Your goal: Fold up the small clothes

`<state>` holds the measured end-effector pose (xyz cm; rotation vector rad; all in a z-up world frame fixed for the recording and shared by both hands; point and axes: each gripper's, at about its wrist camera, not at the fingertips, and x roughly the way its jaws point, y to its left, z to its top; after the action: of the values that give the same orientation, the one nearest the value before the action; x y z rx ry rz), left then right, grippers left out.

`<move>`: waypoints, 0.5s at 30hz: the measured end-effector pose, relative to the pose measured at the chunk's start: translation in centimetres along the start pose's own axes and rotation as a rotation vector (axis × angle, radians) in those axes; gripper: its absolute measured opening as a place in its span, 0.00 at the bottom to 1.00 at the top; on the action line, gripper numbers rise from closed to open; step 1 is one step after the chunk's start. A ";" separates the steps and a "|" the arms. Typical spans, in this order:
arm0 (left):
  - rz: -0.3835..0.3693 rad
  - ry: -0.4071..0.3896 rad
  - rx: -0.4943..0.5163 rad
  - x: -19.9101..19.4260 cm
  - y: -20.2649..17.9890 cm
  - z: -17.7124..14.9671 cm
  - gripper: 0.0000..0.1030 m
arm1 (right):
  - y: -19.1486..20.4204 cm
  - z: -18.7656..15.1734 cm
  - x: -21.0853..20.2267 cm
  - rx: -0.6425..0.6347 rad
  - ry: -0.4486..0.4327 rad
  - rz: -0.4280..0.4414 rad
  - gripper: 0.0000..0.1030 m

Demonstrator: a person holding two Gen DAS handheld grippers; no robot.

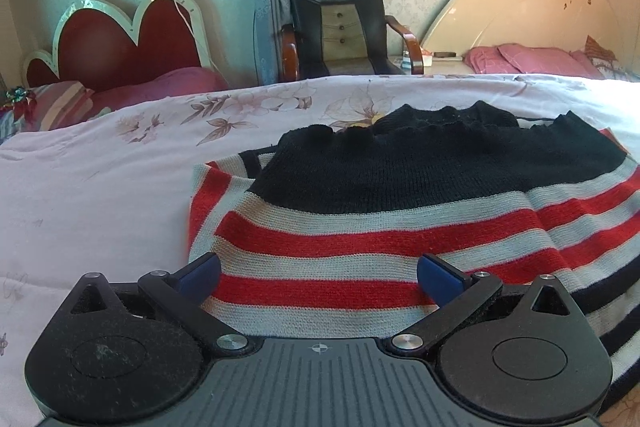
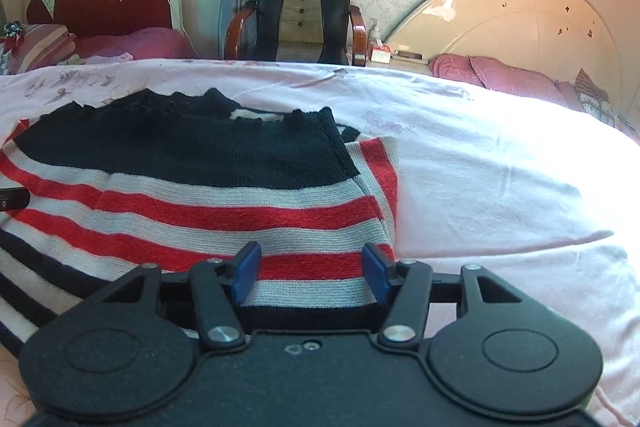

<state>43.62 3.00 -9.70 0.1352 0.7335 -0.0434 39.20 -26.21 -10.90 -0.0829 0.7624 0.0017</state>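
Observation:
A small knitted sweater point(image 1: 360, 219), black on top with red, white and black stripes, lies partly folded on the bed. It also shows in the right wrist view point(image 2: 208, 195). My left gripper point(image 1: 319, 277) is open, its blue fingertips set either side of the sweater's near left part, low over the stripes. My right gripper point(image 2: 312, 273) is open over the sweater's near right corner. The tip of the left gripper point(image 2: 12, 198) shows at the left edge of the right wrist view.
The sweater lies on a pale floral bedspread point(image 1: 100, 187) that fills the near view point(image 2: 500, 187). Beyond the bed stand a black armchair point(image 1: 340, 23), a red heart-shaped headboard point(image 1: 120, 39), a cream round headboard point(image 2: 520, 39), pink pillows point(image 2: 500, 75) and a window with curtains.

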 end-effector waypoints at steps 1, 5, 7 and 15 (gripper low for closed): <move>-0.003 -0.001 -0.004 -0.5 -0.1 -0.2 1.00 | -0.1 -0.3 -0.5 0.005 -0.004 0.006 0.51; -0.010 -0.014 -0.023 -3.2 -0.3 -1.1 1.00 | -0.3 -1.4 -2.5 0.013 -0.013 0.031 0.48; -0.016 -0.027 -0.053 -4.7 -0.2 -1.7 1.00 | -0.3 -1.9 -3.5 0.012 -0.019 0.045 0.41; -0.120 -0.032 -0.423 -10.2 3.8 -7.3 1.00 | 0.2 -2.4 -6.9 0.018 -0.061 0.113 0.35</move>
<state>31.55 7.69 -7.79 -0.3129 0.7038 -0.0041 32.54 -26.02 -7.85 -0.0221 0.7050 0.1044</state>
